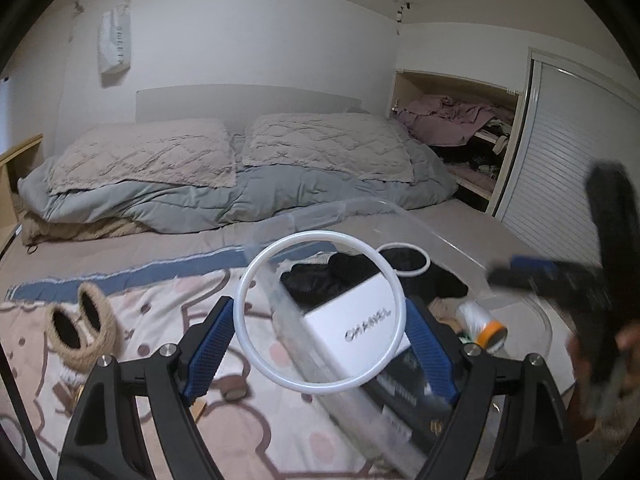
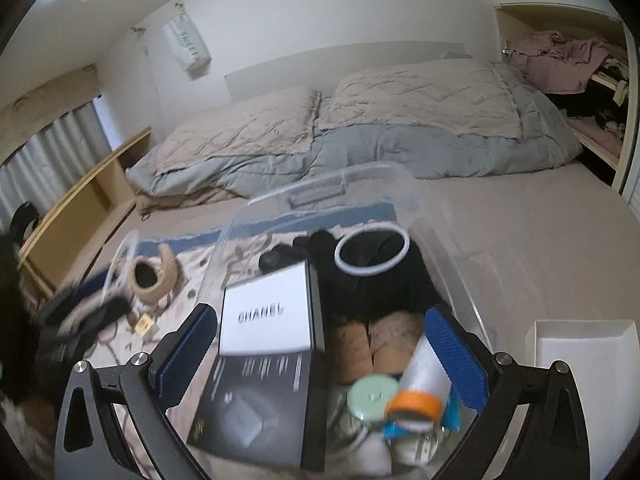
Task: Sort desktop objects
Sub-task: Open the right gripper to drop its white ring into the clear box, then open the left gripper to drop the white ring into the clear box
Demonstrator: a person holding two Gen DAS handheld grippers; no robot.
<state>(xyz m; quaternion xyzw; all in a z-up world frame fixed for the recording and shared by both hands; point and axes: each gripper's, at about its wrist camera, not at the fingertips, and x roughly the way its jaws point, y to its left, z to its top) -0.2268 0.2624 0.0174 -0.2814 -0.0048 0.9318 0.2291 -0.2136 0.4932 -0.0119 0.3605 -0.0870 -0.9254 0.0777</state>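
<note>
The left gripper (image 1: pixel 320 344) grasps a white ring (image 1: pixel 320 312), its blue pads (image 1: pixel 212 350) pressed against the ring's outer edge at nine and three o'clock; the ring sits upright between them, over the near wall of the clear plastic bin (image 1: pixel 440 236). Through the ring's middle shows a white Chanel box (image 1: pixel 360 328) lying in the bin; beyond it, at one o'clock, a second white ring (image 1: pixel 416 264) rests on black cloth (image 1: pixel 332 276), and at three o'clock lies a tube with an orange cap (image 1: pixel 486 328). Out at nine o'clock, on the patterned blanket (image 1: pixel 160 312) outside the bin, stands a woven straw bag (image 1: pixel 80 328).

The right gripper (image 2: pixel 320 352) is released, its fingers spread wide and holding nothing, hovering over the bin's contents: the box at eleven o'clock, the orange-capped tube at five o'clock beside a mint-lidded jar (image 2: pixel 372 396), the loose ring at twelve. A white tray (image 2: pixel 580 356) sits outside the bin at three o'clock.

The step in hand looks like dropping the held ring into the bin with its twin; the next move would call for carrying it past the wall, lowering it toward the black cloth at one o'clock, then letting go. The straw bag seems left to sort afterwards.
</note>
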